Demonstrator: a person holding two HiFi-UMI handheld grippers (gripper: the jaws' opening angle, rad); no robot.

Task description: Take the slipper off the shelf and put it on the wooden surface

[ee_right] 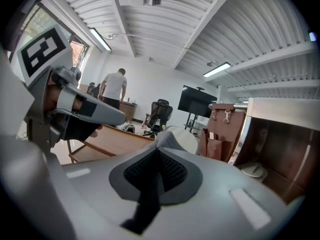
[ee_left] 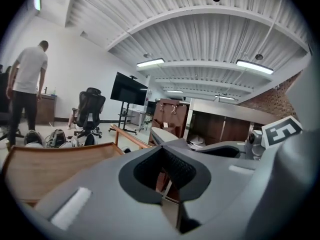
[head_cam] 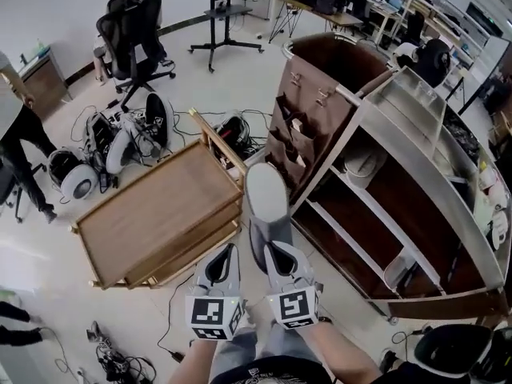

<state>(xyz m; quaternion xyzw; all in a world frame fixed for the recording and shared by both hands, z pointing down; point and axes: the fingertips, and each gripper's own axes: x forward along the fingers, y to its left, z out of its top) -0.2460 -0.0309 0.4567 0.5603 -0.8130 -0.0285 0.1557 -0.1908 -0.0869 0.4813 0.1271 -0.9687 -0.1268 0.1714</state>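
Head view takes in the tall brown-and-metal shelf [head_cam: 320, 70] lying across the right half of the picture, with its open compartments facing the middle of the room. A pale item [head_cam: 364, 162] sits in one upper compartment, and what it is cannot be made out. To the left of the shelf stands the wooden surface [head_cam: 152, 214], a low railed table top with nothing lying on it. Beyond it is a black office chair [head_cam: 132, 30], with loose cables and gear on the floor beside it.

The slipper [head_cam: 266, 194] is grey and hangs in the air between the wooden surface and the shelf. Its toe points away from the person. It is clear of the shelf and touches neither the shelf nor the wood.

The right gripper [head_cam: 280, 253] is clamped on the slipper's near end. In the right gripper view its jaws [ee_right: 157, 151] are pressed together, and the rounded grey slipper [ee_right: 180, 136] sticks out just past their tips.

The left gripper [head_cam: 222, 256] hangs just beside the right one, near the corner of the wooden surface. In the left gripper view its jaws [ee_left: 162, 159] stand a little apart, a slit of background shows between the pads, and nothing is held between them.
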